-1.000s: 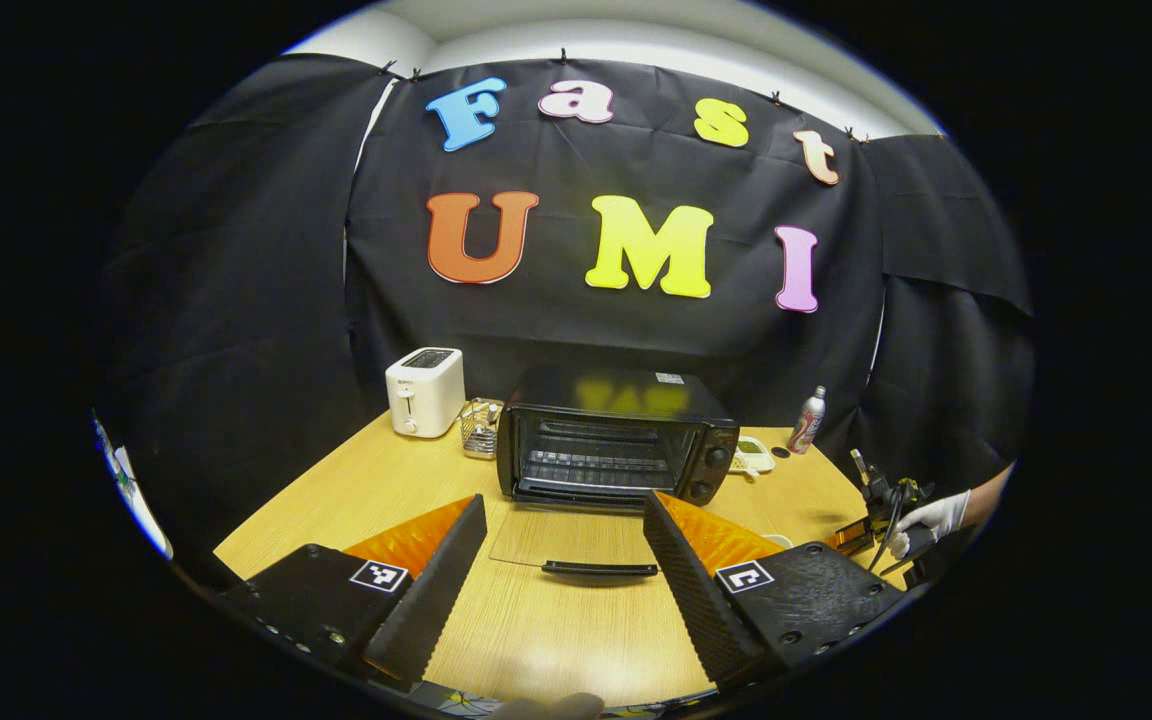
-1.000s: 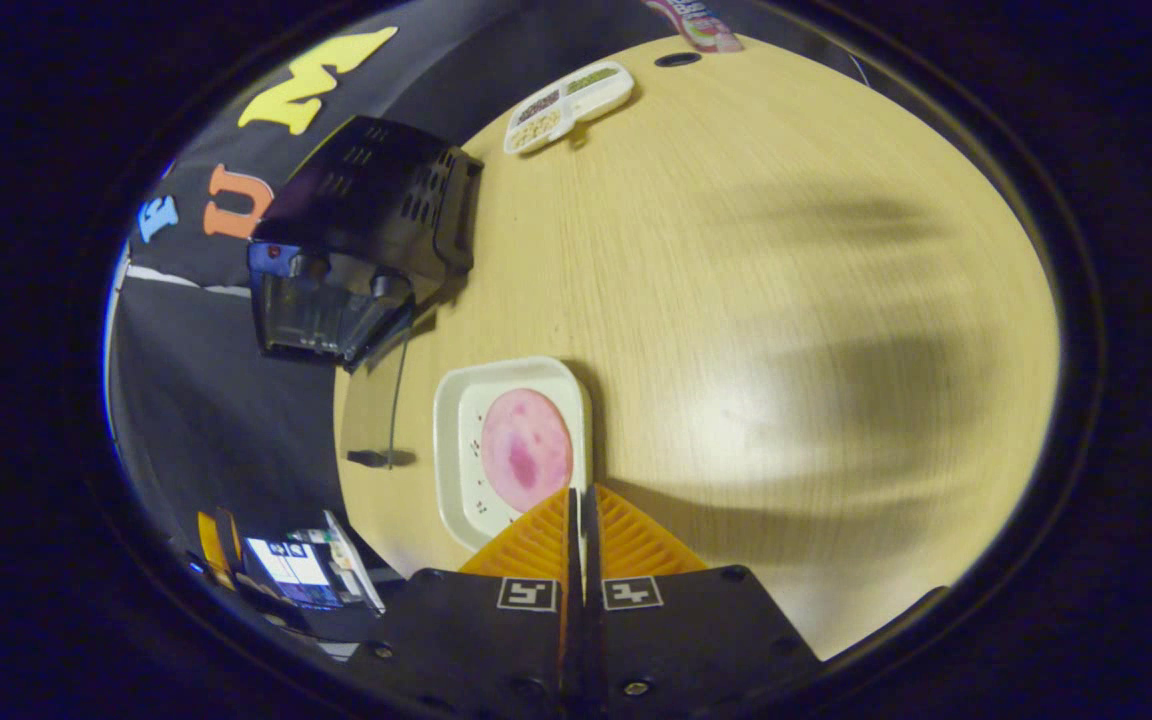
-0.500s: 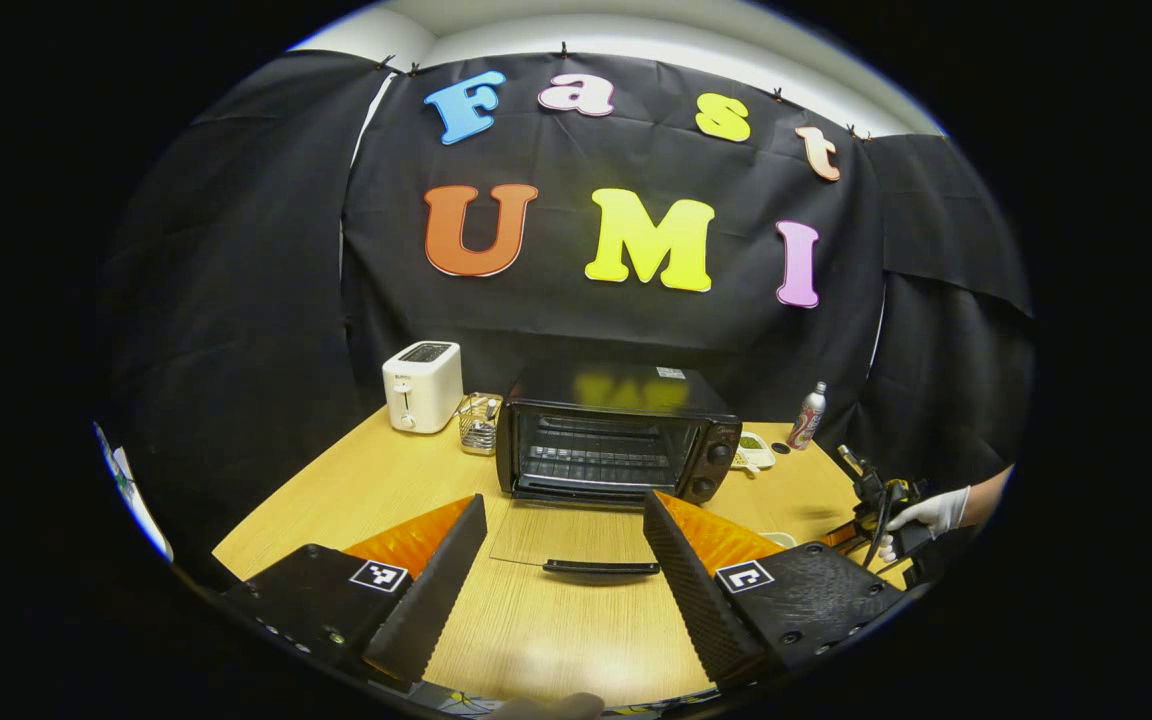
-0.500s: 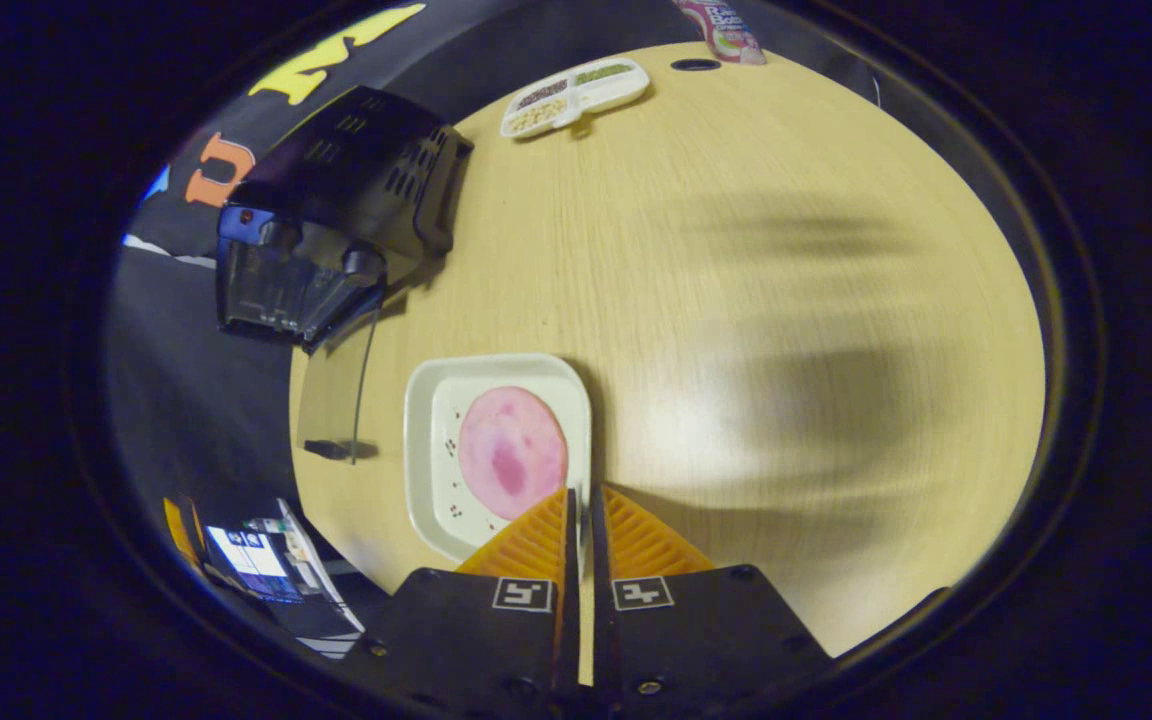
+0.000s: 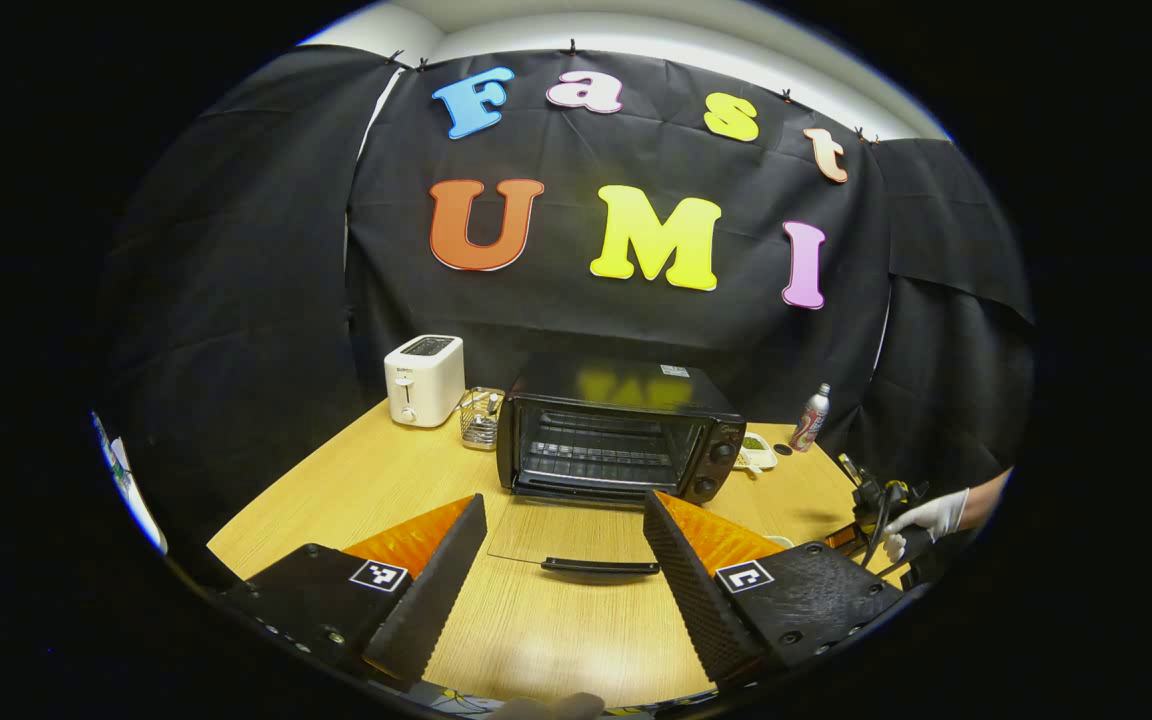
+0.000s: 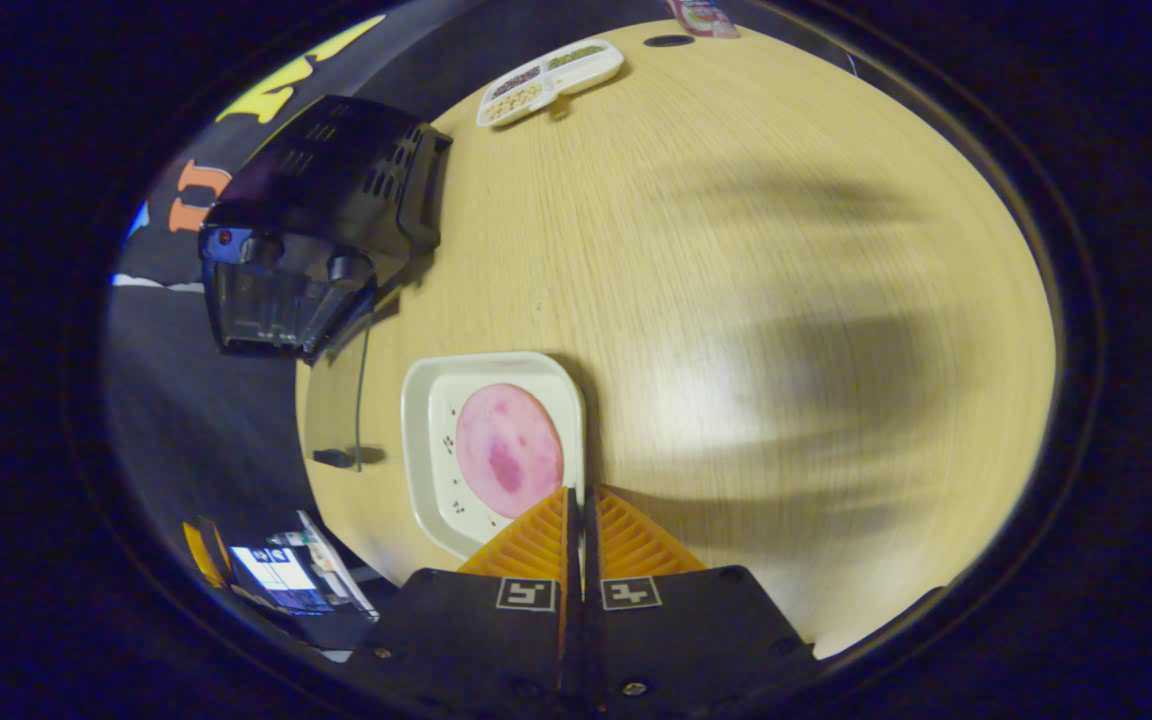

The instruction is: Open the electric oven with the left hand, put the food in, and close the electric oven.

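Left faces oven (image 5: 616, 440) front; right overhead, shared

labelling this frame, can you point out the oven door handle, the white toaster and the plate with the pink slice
oven door handle (image 5: 600, 567): left gripper view, middle of the black bar on the lowered glass door.
white toaster (image 5: 424, 383): left gripper view, centre of its front face.
plate (image 6: 433, 400): right gripper view, bare white surface left of the pink slice.

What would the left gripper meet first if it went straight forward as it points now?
Probably the handle of the oven door, which lies open on the table between the left gripper's open jaws; behind it stands the oven. Depth is uncertain.
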Demonstrator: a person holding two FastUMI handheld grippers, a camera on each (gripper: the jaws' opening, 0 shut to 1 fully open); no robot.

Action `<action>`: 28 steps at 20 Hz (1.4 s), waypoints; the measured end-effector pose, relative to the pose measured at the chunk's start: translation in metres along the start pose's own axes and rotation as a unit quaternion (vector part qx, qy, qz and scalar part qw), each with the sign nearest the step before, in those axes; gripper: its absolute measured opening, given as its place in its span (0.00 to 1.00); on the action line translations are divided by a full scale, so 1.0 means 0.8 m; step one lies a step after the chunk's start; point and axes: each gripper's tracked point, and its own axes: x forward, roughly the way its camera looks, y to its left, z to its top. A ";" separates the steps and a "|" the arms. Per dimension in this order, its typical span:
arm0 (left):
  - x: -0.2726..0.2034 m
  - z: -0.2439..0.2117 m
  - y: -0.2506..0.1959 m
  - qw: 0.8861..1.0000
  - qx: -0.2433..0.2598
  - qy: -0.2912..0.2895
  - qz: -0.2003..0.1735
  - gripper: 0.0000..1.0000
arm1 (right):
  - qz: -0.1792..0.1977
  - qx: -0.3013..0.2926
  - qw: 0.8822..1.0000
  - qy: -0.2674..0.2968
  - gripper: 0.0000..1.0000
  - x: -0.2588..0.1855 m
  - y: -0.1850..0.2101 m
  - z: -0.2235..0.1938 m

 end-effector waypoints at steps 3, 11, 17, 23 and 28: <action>-0.001 0.000 -0.001 1.000 0.001 0.003 0.002 0.96 | 0.050 0.028 0.998 -0.031 0.01 -0.010 0.002 0.002; -0.003 0.010 -0.009 1.000 0.006 0.003 -0.002 0.96 | 0.093 0.103 0.983 -0.122 0.03 -0.059 0.024 -0.001; -0.006 0.035 -0.004 1.000 0.023 -0.008 -0.017 0.96 | 0.133 0.111 0.970 -0.171 0.00 -0.057 0.151 -0.026; -0.018 0.053 0.020 0.999 0.032 -0.008 -0.027 0.96 | 0.134 0.167 0.952 -0.219 0.03 0.013 0.248 -0.031; -0.029 0.061 0.043 0.999 0.040 -0.004 -0.023 0.96 | 0.143 0.238 0.933 -0.228 0.03 0.078 0.301 -0.013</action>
